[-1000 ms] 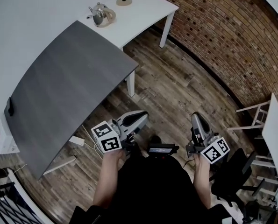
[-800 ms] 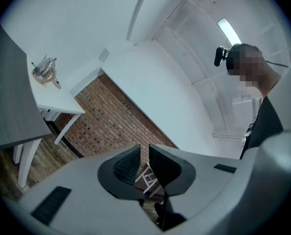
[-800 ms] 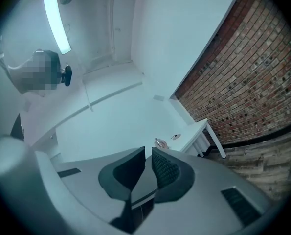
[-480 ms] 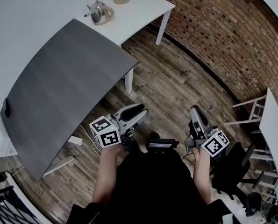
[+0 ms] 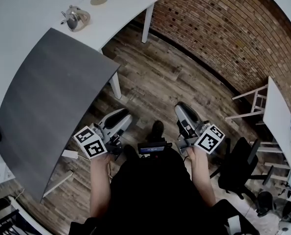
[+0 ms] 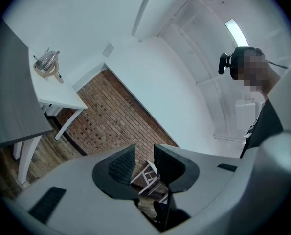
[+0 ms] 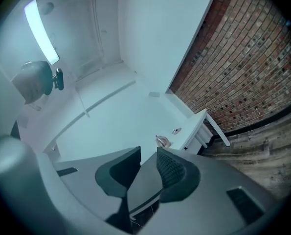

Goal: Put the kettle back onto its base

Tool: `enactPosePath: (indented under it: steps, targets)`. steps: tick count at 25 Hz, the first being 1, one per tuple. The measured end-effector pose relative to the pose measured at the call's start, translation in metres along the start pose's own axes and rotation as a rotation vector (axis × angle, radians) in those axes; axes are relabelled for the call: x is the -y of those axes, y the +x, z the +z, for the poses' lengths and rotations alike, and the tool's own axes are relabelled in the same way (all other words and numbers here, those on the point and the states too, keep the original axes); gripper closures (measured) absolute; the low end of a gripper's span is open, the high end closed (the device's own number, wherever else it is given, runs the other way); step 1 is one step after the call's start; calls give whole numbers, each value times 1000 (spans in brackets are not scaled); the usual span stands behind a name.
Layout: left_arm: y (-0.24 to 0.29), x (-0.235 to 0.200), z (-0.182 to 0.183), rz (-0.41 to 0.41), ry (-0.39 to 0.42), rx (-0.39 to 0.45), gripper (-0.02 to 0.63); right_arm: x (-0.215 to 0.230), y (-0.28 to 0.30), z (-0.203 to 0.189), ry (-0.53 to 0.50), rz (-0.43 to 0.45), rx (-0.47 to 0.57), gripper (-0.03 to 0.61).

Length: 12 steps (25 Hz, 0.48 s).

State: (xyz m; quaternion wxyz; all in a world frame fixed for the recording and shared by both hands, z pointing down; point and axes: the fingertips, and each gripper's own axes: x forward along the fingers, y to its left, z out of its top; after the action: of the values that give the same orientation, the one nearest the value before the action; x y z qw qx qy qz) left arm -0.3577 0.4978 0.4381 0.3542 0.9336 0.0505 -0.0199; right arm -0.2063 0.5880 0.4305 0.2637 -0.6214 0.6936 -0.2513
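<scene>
Steel kettle (image 5: 77, 18) sits on the far white bench (image 5: 130, 6), beside its base (image 5: 99, 0) — not on it. Left gripper (image 6: 144, 156) fingers just opened, right gripper (image 7: 147, 161) fingers apart — both empty, well away. Whole task left.

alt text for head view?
Person on a wood floor holds the left tool and right tool at waist level, both empty; the left tool's jaws have just been opening. The kettle sits on a far white table, apart from its base.

Kettle (image 5: 76, 18) on far table (image 5: 130, 6), base (image 5: 99, 0) just right of it; second table (image 5: 47, 92) nearer
</scene>
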Motion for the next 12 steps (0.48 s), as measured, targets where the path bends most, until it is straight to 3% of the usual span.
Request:
enactPosePath:
  steps: [12]
  targets:
    - [113,-44,38,84,43,11,500,116,43,67,80,94,-15,492]
